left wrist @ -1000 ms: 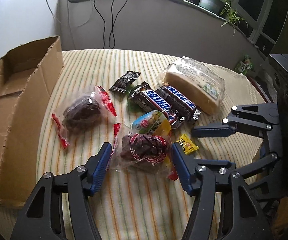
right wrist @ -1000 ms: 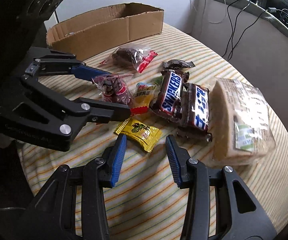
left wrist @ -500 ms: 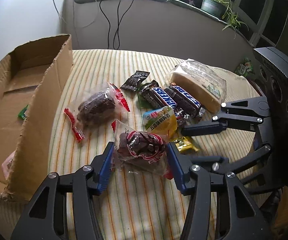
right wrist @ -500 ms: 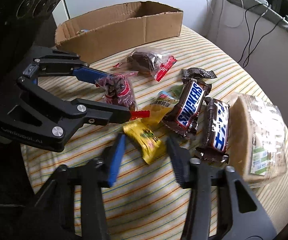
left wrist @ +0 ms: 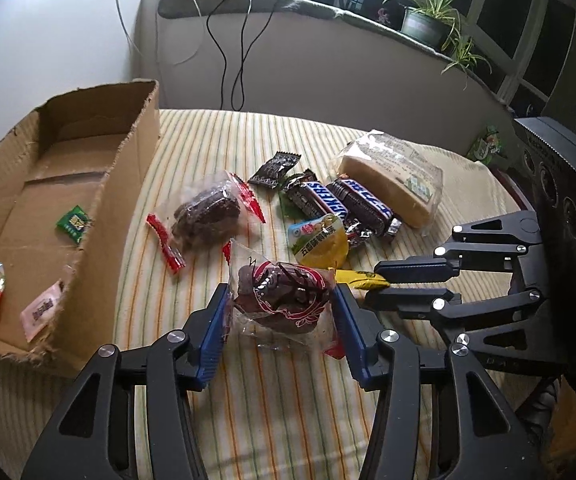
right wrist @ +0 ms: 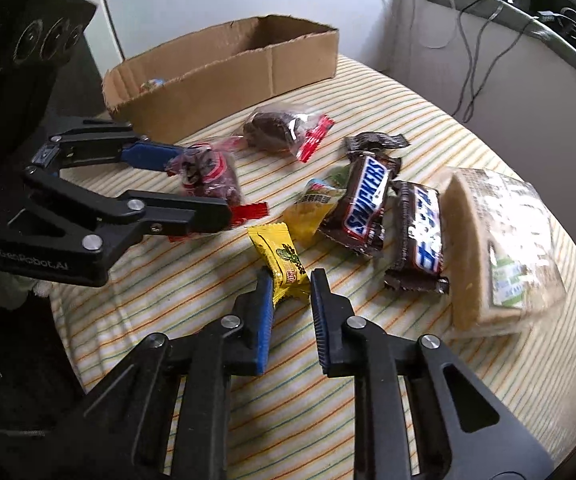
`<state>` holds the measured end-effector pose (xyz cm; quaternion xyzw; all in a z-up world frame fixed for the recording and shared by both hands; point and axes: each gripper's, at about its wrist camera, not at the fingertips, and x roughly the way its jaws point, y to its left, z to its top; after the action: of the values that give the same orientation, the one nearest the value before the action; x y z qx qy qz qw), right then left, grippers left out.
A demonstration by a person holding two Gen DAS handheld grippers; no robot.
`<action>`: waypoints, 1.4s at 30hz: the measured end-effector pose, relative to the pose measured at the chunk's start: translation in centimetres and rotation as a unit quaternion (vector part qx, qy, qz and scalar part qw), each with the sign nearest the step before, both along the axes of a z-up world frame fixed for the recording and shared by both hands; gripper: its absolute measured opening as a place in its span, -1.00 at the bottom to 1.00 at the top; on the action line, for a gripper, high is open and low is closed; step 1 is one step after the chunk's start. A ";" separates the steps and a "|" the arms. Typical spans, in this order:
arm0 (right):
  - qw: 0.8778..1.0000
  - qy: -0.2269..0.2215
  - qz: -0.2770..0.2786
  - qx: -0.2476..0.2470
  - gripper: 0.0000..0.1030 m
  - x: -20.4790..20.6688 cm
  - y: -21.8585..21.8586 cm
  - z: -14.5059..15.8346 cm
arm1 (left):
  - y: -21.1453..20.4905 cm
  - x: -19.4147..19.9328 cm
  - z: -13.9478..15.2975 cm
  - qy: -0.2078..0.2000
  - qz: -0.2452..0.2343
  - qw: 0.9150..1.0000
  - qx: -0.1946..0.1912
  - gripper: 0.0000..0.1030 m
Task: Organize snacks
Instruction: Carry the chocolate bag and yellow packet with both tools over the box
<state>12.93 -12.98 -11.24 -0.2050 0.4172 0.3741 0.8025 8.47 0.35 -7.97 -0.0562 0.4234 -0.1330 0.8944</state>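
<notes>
The clear plastic bag with a dark brown cake and red print (left wrist: 284, 300) is now squeezed between the blue pads of the left gripper (left wrist: 282, 312). A second ago the pads stood wide on each side of it. It now looks lifted a little off the striped tablecloth (left wrist: 288, 420), so it seems ready to go to the brown cardboard box (left wrist: 128, 184) on the left.

Its long side runs across the pads, with red crimped ends poking out past them.

The small yellow candy wrapper (right wrist: 284, 264) has gone from lying loose on the cloth to being pinched, near one end, by the right gripper (right wrist: 289, 280), now narrow. Its long side points away from that gripper.

Two brown Snickers bars (right wrist: 367, 204) lie just beside it.
</notes>
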 end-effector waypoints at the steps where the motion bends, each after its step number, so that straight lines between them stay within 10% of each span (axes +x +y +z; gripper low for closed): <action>1: 1.000 -0.001 -0.005 0.003 -0.64 -0.2 -0.3 0.2 | 0.1 -0.2 0.2 -0.003 0.000 1.000 -0.002 -0.03; 15: 0.997 -0.041 -0.046 0.038 -0.64 -2.7 -1.2 5.3 | 2.7 -2.0 3.4 -0.047 0.020 0.999 -0.009 -0.03; 42: 0.996 -0.064 -0.027 0.058 -0.64 3.9 13.8 8.0 | 13.0 -1.0 4.7 -0.074 0.103 0.992 -0.002 -0.03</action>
<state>16.82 0.81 -3.20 -0.1701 0.3481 0.3621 0.8478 7.46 13.32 -3.27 -0.0916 0.3473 -0.0446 0.9322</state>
